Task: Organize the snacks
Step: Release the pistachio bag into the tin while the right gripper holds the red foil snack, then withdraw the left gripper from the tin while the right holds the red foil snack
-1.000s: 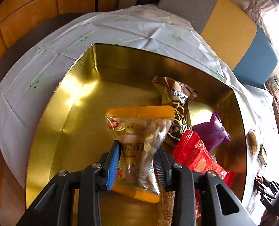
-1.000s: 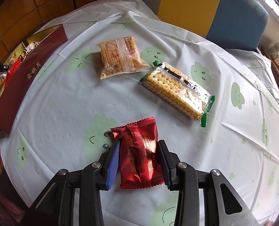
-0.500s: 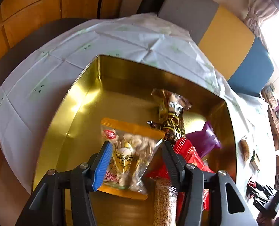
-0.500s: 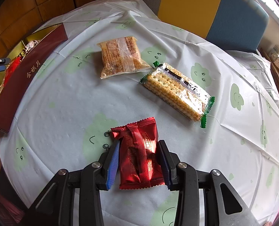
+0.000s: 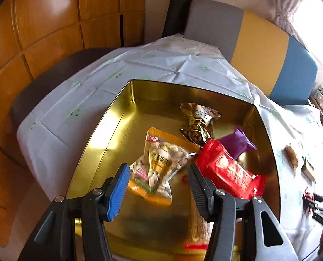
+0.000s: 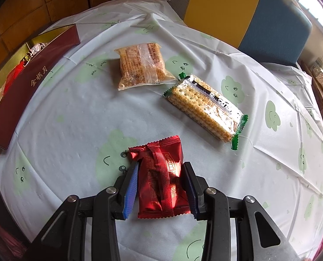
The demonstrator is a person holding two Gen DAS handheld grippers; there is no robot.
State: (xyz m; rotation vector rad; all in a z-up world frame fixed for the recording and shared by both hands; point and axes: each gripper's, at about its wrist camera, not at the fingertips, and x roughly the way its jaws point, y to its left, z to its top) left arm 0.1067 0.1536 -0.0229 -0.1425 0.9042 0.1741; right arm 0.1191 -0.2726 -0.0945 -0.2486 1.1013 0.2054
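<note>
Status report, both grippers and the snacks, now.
Left gripper open over nut bag in gold tin. Right gripper shut on red packet. Nothing blocking.

Blurred snack (image 5: 199, 230) lies partly behind right tong.

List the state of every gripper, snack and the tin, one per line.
left gripper: open, empty
right gripper: shut on dark red packet
nut bag: released, lying in gold tin
gold tin: lidless
cracker pack: sealed, on the table
</note>
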